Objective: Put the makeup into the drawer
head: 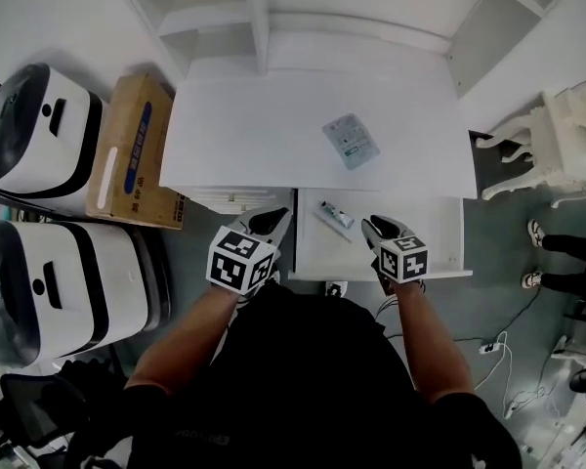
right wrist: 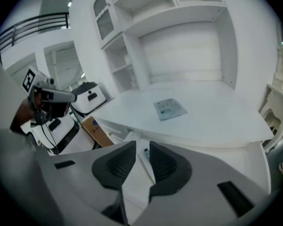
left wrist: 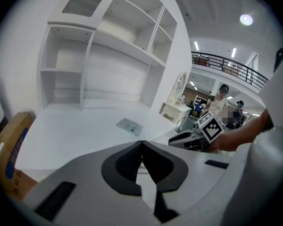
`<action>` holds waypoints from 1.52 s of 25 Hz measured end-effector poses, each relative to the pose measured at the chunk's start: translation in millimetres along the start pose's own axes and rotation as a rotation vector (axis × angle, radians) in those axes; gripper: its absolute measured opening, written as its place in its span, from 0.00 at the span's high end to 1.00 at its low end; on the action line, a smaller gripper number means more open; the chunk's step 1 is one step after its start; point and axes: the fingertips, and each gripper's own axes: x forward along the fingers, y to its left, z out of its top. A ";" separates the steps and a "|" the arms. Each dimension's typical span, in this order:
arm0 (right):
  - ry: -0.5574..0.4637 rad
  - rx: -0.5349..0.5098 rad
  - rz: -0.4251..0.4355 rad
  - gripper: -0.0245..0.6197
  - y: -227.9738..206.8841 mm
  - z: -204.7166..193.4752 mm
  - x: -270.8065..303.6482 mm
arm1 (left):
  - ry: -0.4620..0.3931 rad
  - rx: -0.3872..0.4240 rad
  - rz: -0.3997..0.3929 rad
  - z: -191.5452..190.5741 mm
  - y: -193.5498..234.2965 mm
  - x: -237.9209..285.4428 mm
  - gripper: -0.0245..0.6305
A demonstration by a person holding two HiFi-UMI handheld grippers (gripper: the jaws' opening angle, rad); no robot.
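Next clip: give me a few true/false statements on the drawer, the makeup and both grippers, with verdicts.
1. The drawer is open. True.
2. The tube lies on the desk. False: it lies in the drawer.
3. The packet lies on the desk. True.
4. The right gripper grips the tube. False: its jaws are apart and empty.
5. The left gripper has its jaws together. True.

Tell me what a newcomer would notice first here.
A grey-blue packet lies alone on the white desk. Below its front edge an open drawer holds a small tube. Near the drawer's front hover the left tongs, shut, and the right tongs, slightly apart and empty.
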 end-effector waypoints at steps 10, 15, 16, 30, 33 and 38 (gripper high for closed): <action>-0.291 0.096 0.063 0.89 36.2 75.3 -62.9 | -0.039 0.028 -0.091 18.6 -16.2 4.1 0.95; -0.295 0.061 0.054 0.91 40.8 78.1 -67.2 | -0.037 0.060 -0.079 21.6 -10.7 6.3 0.95; -0.293 0.057 0.053 0.91 41.9 77.0 -67.4 | -0.041 0.063 -0.073 22.3 -9.3 5.0 0.95; -0.284 0.029 0.051 0.91 46.6 76.3 -62.1 | -0.054 0.090 -0.063 28.2 -7.2 -3.0 0.95; -0.276 0.025 0.055 0.91 49.4 75.5 -60.9 | -0.050 0.094 -0.067 28.1 -8.1 -4.3 0.95; -0.266 0.012 0.061 0.91 53.2 73.9 -60.4 | -0.044 0.092 -0.070 26.8 -9.7 -4.7 0.95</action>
